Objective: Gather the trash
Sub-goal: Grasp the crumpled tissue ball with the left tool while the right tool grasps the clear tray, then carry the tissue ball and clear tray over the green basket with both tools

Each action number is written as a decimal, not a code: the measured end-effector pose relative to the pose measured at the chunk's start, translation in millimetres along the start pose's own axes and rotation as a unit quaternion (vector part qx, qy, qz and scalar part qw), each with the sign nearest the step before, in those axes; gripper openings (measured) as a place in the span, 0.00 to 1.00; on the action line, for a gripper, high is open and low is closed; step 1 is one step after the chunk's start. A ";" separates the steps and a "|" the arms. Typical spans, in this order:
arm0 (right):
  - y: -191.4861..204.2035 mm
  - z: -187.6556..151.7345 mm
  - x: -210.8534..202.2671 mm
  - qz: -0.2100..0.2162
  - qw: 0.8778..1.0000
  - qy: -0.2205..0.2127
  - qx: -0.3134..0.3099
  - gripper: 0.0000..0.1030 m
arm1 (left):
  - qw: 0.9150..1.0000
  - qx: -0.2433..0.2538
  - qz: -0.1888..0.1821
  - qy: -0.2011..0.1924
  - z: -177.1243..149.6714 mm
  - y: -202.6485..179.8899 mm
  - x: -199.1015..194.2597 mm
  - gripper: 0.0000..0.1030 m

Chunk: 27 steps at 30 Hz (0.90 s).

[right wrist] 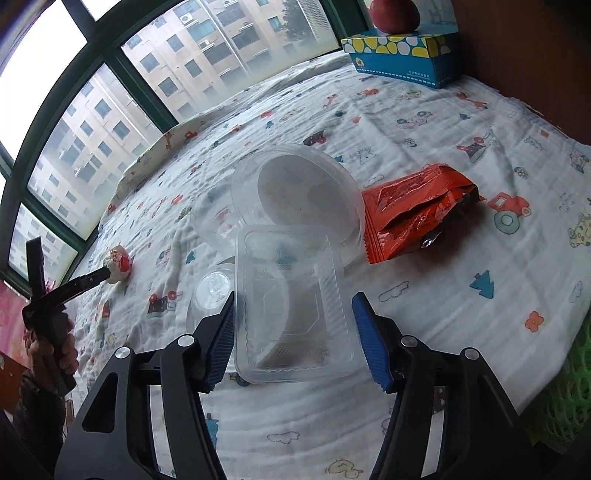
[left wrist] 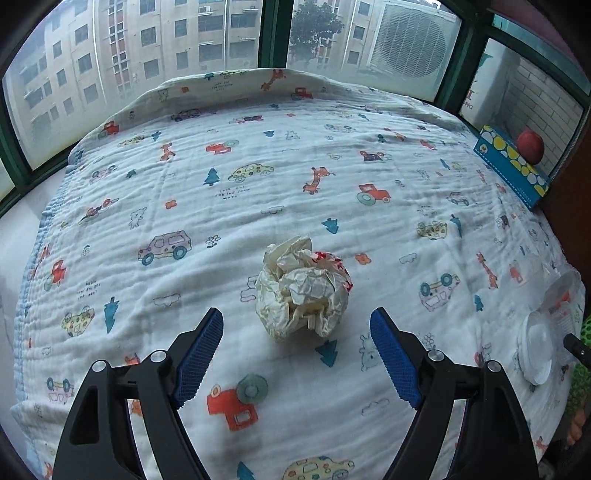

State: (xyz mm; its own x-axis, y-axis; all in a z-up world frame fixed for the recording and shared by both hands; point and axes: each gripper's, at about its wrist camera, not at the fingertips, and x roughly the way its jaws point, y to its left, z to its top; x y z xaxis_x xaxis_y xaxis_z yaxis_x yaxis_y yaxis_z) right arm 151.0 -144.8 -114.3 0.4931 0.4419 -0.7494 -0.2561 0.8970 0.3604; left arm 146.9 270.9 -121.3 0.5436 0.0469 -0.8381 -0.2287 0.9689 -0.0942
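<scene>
A crumpled white paper ball (left wrist: 303,291) with a red-printed patch lies on the cartoon-print cloth (left wrist: 258,184). My left gripper (left wrist: 296,314) is open, its blue pads on either side of the ball's near end and clear of it. In the right wrist view the same ball (right wrist: 119,263) shows at the far left. My right gripper (right wrist: 293,297) straddles a clear rectangular plastic tray (right wrist: 291,302). The left pad lies against the tray's side, and a narrow gap shows at the right pad. A clear round tub (right wrist: 295,192) and a small clear cup (right wrist: 212,291) lie behind it. An orange wrapper (right wrist: 417,214) lies to the right.
A blue tissue box (right wrist: 399,59) with a red apple (right wrist: 393,14) on it stands at the cloth's far corner by a brown wall. Green-framed windows (right wrist: 140,85) border the far side. A green mesh (right wrist: 569,387) hangs past the right edge. A hand (right wrist: 55,354) holds the left gripper's handle.
</scene>
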 end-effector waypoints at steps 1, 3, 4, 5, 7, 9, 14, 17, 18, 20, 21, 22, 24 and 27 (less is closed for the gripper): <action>1.2 0.1 -2.6 -0.001 1.000 -0.002 -0.003 0.59 | 1.000 0.003 0.003 0.003 3.2 -0.6 5.5 0.77; 4.5 0.0 -9.4 0.001 1.000 -0.007 -0.007 0.59 | 1.000 0.005 0.014 0.010 8.1 -0.7 15.2 0.77; 5.8 -0.2 -12.3 0.002 1.000 -0.009 -0.008 0.59 | 1.000 0.003 0.015 0.012 10.4 -0.4 19.6 0.77; 6.9 -0.5 -16.6 0.002 1.000 -0.013 -0.010 0.59 | 1.000 0.002 0.018 0.014 12.2 -0.1 23.2 0.77; 8.5 -0.7 -21.4 0.003 1.000 -0.017 -0.010 0.59 | 1.000 0.002 0.022 0.016 14.6 -0.8 28.3 0.76; 10.5 -1.2 -27.2 0.005 1.000 -0.022 -0.011 0.59 | 1.000 0.002 0.022 0.017 15.9 -1.2 31.9 0.71; 13.0 -4.5 -40.9 0.004 0.999 -0.032 -0.012 0.59 | 1.000 -0.002 0.013 0.026 12.9 -3.4 37.9 0.51; 13.0 -7.6 -51.7 0.004 0.999 -0.041 -0.010 0.59 | 1.000 -0.006 0.016 0.017 9.3 -4.0 31.0 0.46; 12.8 -8.5 -54.6 0.003 0.999 -0.044 -0.011 0.59 | 1.000 -0.009 0.015 0.014 8.2 -4.5 26.9 0.45; 11.5 -10.1 -62.2 0.001 0.999 -0.050 -0.012 0.59 | 1.000 -0.011 0.011 0.006 6.4 -7.3 16.7 0.44; 10.9 -10.2 -64.8 -0.001 0.999 -0.052 -0.012 0.59 | 1.000 -0.010 0.005 -0.001 5.3 -10.5 9.6 0.44; 9.6 -11.3 -68.6 -0.004 0.998 -0.055 -0.012 0.59 | 1.000 -0.005 0.000 -0.006 4.0 -15.3 2.0 0.44; 6.2 -14.1 -77.3 -0.008 0.998 -0.062 -0.011 0.59 | 1.000 0.007 -0.005 -0.015 1.2 -27.4 -11.8 0.44; -0.3 -18.9 -90.7 -0.020 0.997 -0.072 -0.012 0.59 | 0.999 0.024 -0.026 -0.031 -3.1 -49.6 -34.5 0.44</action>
State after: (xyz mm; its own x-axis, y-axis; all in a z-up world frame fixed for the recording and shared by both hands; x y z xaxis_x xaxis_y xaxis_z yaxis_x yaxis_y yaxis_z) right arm 90.7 -185.4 -57.0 0.6164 0.4054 -0.6751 -0.2527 0.9138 0.3181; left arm 136.9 220.5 -89.4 0.6037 0.0094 -0.7972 -0.1604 0.9809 -0.1099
